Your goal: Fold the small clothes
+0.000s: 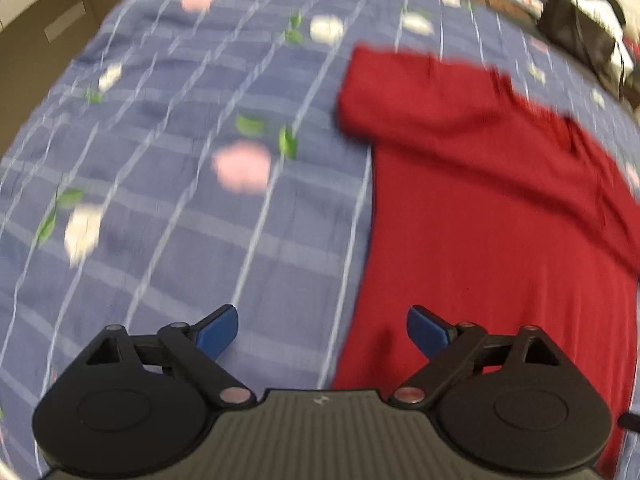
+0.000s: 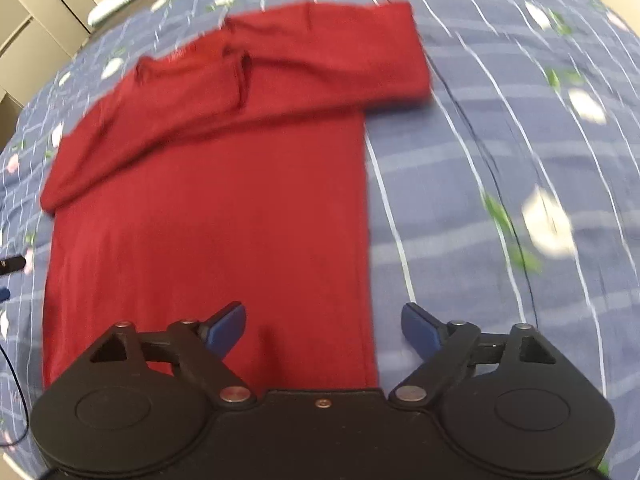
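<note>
Sweater (image 2: 208, 216): red knit garment lying flat on the bed, body running toward the cameras, hem end nearest the tongs
Sweater in the left view (image 1: 492, 216): filling the right half of the picture, its straight side edge running down beside the plaid cloth
Sleeves (image 2: 320, 56): folded across the chest, one band of red lying over the upper body and sticking out past the right side edge; the other ending at the left edge
Collar (image 2: 236, 68): showing as a small ridged fold near the far end, blurred
Bedspread (image 2: 520, 168): blue plaid with white lines, pink and white flowers and green leaves, lying under the sweater on all sides
Left tongs (image 1: 322, 330): hanging above the bed, spread wide, holding nothing; the right blue tip sitting over the sweater's edge, the left tip over bare bedspread
Right tongs (image 2: 323, 326): also spread wide and gripping nothing, hanging over the hem corner; the left tip over red cloth, the right tip over the bedspread
Black bag (image 1: 584, 28): sitting at the far right edge of the bed, blurred
Cupboard doors (image 2: 36, 20): pale panels standing beyond the far left of the bed
Sharpness: both views smearing, so fine detail of the knit cannot be told
</note>
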A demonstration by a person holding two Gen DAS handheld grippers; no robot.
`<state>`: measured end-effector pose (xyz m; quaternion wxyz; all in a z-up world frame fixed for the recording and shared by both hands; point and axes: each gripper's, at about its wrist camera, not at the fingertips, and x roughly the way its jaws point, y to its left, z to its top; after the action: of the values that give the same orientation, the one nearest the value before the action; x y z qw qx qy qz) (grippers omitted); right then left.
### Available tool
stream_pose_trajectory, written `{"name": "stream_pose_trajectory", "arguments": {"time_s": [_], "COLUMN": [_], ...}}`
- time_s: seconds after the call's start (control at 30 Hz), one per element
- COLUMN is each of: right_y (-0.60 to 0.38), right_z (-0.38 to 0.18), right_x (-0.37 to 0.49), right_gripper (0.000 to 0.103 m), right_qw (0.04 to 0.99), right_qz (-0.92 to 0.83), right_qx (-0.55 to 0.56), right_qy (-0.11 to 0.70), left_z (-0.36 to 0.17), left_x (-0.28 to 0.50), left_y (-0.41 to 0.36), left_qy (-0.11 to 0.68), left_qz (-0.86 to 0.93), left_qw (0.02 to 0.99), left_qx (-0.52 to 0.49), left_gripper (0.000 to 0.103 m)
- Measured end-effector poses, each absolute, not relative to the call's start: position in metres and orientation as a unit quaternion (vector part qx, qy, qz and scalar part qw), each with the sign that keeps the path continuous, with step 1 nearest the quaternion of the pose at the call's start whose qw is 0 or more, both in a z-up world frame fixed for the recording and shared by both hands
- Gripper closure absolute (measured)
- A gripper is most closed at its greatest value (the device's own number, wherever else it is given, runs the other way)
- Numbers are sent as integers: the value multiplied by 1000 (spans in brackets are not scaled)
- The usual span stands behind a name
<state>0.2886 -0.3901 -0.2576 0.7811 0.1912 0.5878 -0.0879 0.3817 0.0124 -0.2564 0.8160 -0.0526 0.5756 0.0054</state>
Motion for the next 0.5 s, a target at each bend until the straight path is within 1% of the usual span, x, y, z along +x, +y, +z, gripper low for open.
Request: {"name": "stream_pose_trajectory", "arguments": {"time_s": [0.27,0.33,0.4,0.5], "right_y": [-378,-372,-367,-361], "right_z": [-266,-268,-271,-275], "right_x": [237,229,223,214], "right_gripper": [13,11,6,5], "right_qw": [747,739,732,727], "right_qz": [-77,-69,-65,-60], "right_qx": [208,200,183,161], "right_qy": [627,639,653,665], "left_z": [-272,-274,-274,-264], "left_x": [323,315,310,302], "left_y": [6,5,6,8], "left_qy": [632,640,644,639], "left_qz": [27,39,53,70], "left_qw": [774,768,763,766], "left_qx": [-11,2,7,4], "left_gripper": [9,8,8,8]}}
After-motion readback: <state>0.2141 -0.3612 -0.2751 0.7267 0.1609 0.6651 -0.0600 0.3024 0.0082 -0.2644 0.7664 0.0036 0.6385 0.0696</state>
